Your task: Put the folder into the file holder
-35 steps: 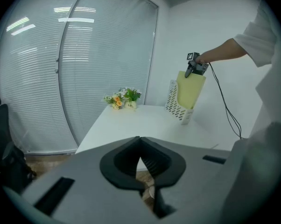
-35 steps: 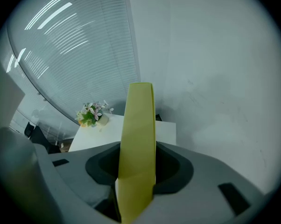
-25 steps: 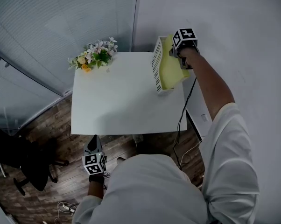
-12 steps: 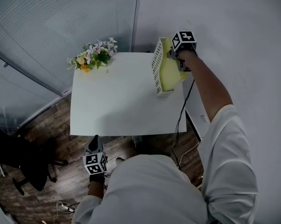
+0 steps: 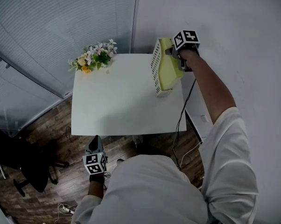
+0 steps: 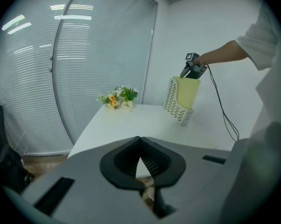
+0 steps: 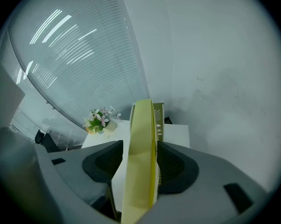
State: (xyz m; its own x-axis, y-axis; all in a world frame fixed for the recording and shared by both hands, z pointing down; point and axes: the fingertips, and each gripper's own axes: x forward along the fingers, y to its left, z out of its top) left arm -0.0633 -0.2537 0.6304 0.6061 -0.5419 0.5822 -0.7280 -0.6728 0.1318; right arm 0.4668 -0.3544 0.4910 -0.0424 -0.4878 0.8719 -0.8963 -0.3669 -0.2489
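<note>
Folder [image 7: 139,157] stands in the file holder [image 5: 155,67], between opening jaws of the right hand-held gripper [image 5: 174,54].

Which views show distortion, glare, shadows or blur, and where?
Head view: soft, even light, sharp, the table nearly shadowless. Left gripper view: strong fisheye, dark corners, lamp reflections on the blinds. Right gripper view: same fisheye, glare streaks on the blinds, the close folder slightly soft.

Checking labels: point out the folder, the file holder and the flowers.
folder [image 5: 169,71]: head view, yellow face.
file holder [image 5: 155,65]: head view, perforated side wall.
flowers [image 5: 101,57]: head view, green leaves.
</note>
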